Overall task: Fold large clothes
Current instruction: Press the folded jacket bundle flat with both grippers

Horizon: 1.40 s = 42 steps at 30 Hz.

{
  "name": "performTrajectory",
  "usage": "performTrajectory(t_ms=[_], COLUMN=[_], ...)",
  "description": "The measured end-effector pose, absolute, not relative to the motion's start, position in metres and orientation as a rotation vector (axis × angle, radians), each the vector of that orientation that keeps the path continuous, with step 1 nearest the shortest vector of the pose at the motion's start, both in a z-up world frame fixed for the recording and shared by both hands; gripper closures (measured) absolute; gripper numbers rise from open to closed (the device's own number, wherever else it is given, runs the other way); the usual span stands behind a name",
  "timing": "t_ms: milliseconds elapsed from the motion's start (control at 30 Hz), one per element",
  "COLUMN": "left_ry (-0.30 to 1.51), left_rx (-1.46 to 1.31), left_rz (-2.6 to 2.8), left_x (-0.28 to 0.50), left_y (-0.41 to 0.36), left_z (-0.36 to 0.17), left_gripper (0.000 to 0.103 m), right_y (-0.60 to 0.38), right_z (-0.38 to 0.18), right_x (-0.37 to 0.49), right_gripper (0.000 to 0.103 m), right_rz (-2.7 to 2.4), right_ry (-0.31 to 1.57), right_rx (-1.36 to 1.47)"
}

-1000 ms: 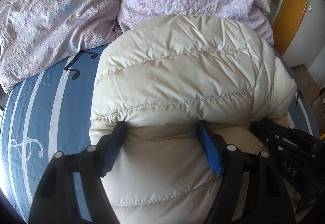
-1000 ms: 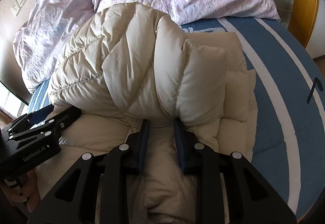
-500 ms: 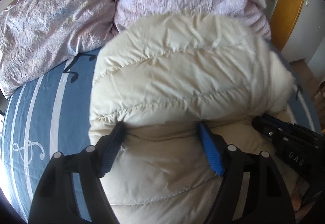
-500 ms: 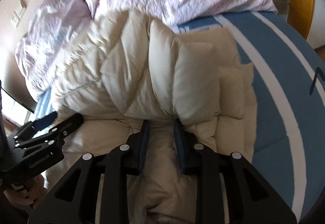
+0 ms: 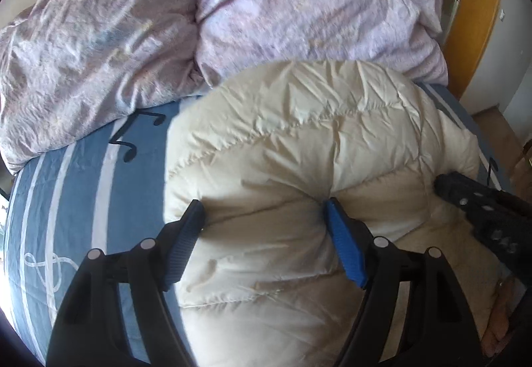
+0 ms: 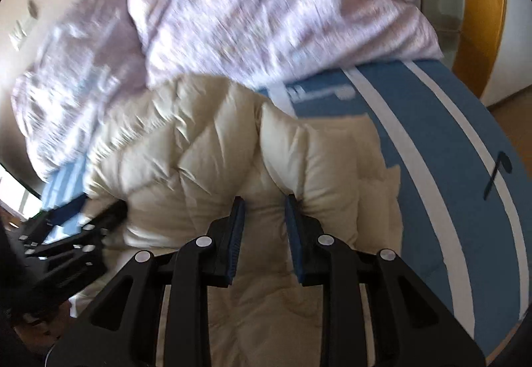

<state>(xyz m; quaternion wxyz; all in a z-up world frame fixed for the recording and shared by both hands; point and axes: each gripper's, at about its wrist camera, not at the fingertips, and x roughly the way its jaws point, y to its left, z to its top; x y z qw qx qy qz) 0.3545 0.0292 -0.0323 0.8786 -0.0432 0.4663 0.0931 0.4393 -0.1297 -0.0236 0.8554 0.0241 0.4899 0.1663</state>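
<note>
On the blue striped bed sheet (image 5: 83, 187) lies a cream down jacket (image 5: 299, 141), with the lilac duvet (image 5: 266, 8) heaped just behind it at the far side. Its upper layer is lifted into a puffy roll over the flat layer underneath.

The left gripper (image 5: 264, 224) has its jaws wide apart, and a thick fold of the jacket fills the whole gap; both blue pads press into the padding, so I judge it is holding this bulk. The right gripper (image 6: 264, 227) has its jaws much closer together and pinches a narrower fold near the jacket's right side. Each gripper is also visible at the edge of the other wrist view, so they stand side by side along the near edge of the roll.

I think the two holds are spread this way so that the wide edge goes over evenly, without one corner hanging behind.

The roll runs from left to right across the bed, and this is its long axis now. The flat part stretches from near to far, toward the duvet. Which end is the collar, I cannot tell.
</note>
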Motion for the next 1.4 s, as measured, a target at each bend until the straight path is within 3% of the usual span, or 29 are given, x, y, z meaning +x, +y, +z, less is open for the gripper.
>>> performTrajectory(t_ms=[533,1100,1400], left_ry=[0.97,0.919,0.872], left_rx=[-0.056,-0.077,-0.076], left_rz=[0.163,0.206,0.228], left_x=[0.364,0.365,0.36], left_y=[0.01,0.014,0.014], left_z=[-0.051,-0.074,-0.078], left_gripper=[0.021,0.005,0.002], right_y=[-0.143,-0.142,-0.139], right_z=[-0.062,-0.068,-0.068], right_x=[0.432,0.424,0.423], right_gripper=[0.078,0.077,0.077], right_rz=[0.323,0.315,0.309], right_ry=[0.965,0.867,0.862], right_rx=[0.003,-0.008,-0.025])
